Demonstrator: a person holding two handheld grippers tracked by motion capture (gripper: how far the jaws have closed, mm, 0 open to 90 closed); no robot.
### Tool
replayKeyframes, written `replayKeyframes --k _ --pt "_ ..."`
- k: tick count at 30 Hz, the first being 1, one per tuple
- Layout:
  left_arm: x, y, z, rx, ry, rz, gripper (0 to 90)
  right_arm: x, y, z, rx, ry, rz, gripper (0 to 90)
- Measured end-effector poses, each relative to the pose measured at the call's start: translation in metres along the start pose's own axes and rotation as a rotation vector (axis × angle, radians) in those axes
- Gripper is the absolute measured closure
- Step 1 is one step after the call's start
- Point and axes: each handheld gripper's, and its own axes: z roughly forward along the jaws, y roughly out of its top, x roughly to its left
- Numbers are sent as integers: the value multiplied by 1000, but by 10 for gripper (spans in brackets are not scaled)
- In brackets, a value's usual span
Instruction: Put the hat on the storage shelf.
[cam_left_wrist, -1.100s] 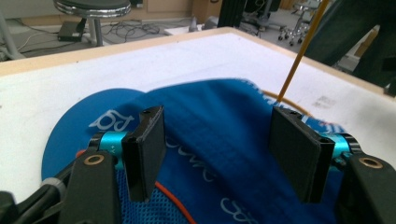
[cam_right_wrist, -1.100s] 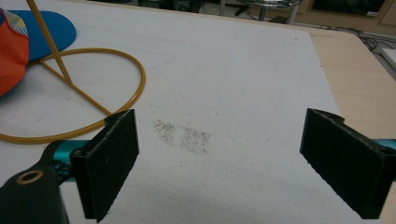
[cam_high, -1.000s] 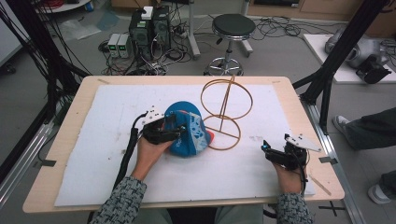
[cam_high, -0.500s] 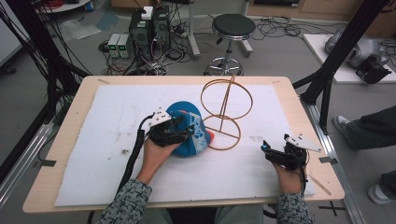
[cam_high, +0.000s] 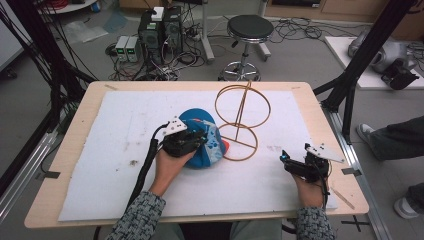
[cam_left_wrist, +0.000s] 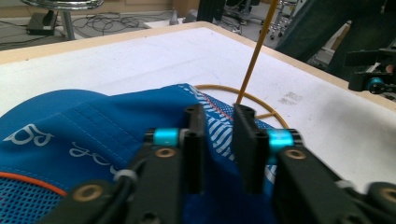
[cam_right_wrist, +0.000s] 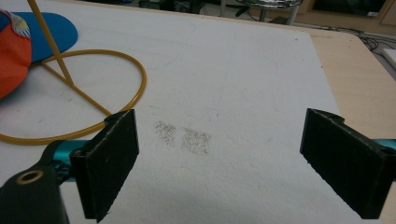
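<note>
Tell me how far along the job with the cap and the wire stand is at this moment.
Early stage. Done: the left gripper has reached the blue fabric cap, its jaws nearly shut over a fold of the cloth. In hand: that grasp; the cap lies on the white mat beside the base ring of the gold wire stand. Left: lifting the cap, presumably onto the stand's upper ring. The right gripper waits open, holding nothing.

Left hand-held gripper (cam_high: 196, 141) moved rightward over blue cap (cam_high: 207, 150), jaws nearly closed.
</note>
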Motion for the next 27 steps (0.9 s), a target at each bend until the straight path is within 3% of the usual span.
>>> replayKeyframes --k 4,10,27 --pt "2 0 1 6 0 -3 872 0 0 0 -6 0 3 107" --pt "-1 4 -2 0 4 -11 890 0 0 -2 -9 2 5 107" --pt "3 54 -27 -79 20 -34 895 -1 0 0 -4 5 7 107"
